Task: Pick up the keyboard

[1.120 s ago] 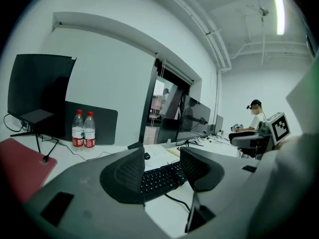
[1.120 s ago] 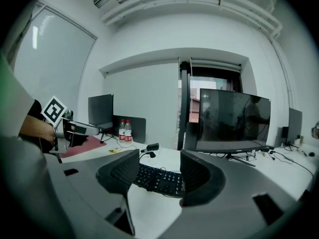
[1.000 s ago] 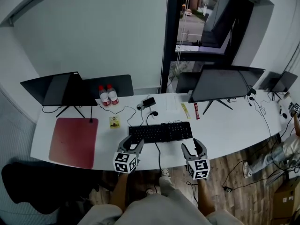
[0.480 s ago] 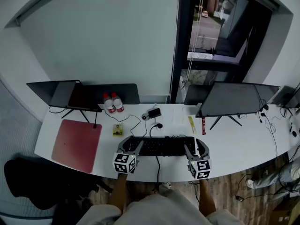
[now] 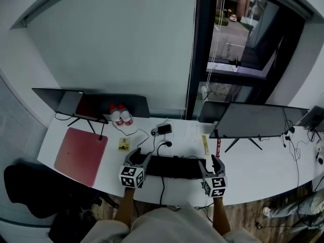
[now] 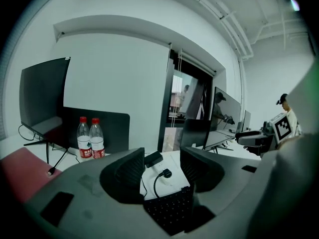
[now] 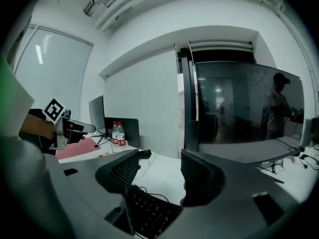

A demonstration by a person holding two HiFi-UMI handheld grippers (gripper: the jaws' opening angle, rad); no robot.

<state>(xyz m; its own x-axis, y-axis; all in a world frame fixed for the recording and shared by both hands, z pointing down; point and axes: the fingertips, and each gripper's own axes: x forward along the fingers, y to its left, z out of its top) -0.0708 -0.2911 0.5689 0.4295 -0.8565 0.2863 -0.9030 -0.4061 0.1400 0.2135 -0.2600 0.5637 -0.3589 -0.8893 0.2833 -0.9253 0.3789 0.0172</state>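
Note:
The black keyboard [image 5: 174,167] lies on the white desk [image 5: 263,168], near its front edge. My left gripper [image 5: 137,159] is at the keyboard's left end and my right gripper [image 5: 214,164] at its right end. In the left gripper view the jaws stand apart and the keyboard's end [image 6: 172,210] lies low between them, its cable curling beyond. The right gripper view shows that gripper's jaws also apart, with the keyboard's other end [image 7: 147,214] low between them. The left gripper's marker cube [image 7: 54,110] appears there at the far left. Neither gripper's pads press on the keyboard.
Two water bottles [image 5: 120,115] and a dark monitor [image 5: 66,103] stand at the back left, with a red mat [image 5: 80,153] in front of them. Another monitor [image 5: 258,120] stands at the back right. A small black device [image 5: 163,129] and cables lie behind the keyboard.
Both grippers have moved forward from in front of the desk edge to the two ends of the keyboard. The jaws stayed apart.

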